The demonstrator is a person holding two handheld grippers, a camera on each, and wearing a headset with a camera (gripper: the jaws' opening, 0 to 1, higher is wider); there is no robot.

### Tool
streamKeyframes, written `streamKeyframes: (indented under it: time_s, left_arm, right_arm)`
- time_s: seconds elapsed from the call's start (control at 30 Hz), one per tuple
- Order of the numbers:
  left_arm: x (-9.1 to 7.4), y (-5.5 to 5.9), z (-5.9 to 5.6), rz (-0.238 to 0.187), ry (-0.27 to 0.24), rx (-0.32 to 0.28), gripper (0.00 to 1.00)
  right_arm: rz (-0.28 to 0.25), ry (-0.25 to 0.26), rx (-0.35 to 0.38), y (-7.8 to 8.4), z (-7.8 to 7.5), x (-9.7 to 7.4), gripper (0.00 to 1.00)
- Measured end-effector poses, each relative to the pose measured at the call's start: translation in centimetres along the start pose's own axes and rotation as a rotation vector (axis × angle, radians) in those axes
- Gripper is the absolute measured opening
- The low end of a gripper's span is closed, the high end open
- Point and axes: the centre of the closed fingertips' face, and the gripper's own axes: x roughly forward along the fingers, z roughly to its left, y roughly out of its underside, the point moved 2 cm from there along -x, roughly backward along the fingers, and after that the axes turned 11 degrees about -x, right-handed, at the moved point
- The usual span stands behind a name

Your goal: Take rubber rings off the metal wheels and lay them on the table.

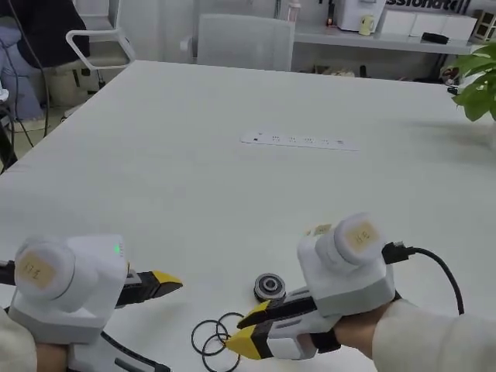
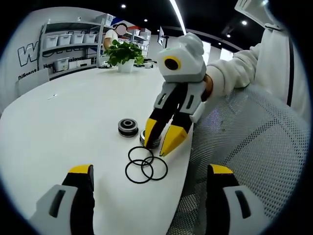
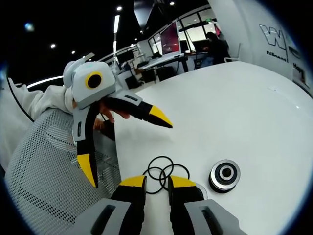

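Three rubber rings (image 1: pixel 215 335), probably light and limp, lie at the near edge of the desk (image 1: pixel 232 178) beside a metal wheel (image 1: pixel 269 286). Right gripper (image 2: pixel 159 143): fingers narrow, tips at a second wheel (image 2: pixel 150 142). Left gripper (image 3: pixel 127 149): fingers wide. Best hold: ring at rim.

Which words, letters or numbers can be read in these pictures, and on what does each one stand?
"W": large outlined letter on the white wall; the rest is hidden.
"ssiona": part of a cut-off word on the sign at the back.
Small lines under the "W": too blurred to read.
Sticker on the left tool: marks too blurred.
Sticker on the right tool: too blurred.
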Motion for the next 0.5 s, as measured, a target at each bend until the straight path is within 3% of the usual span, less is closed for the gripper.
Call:
streamKeyframes:
  time_s: [0.5]
  left_arm:
    - [0.0,0.0,0.1,0.002,-0.002,-0.002,0.94]
  right_arm:
    - [-0.057,0.033,0.022,-1.3,-1.0,-0.9,0.17]
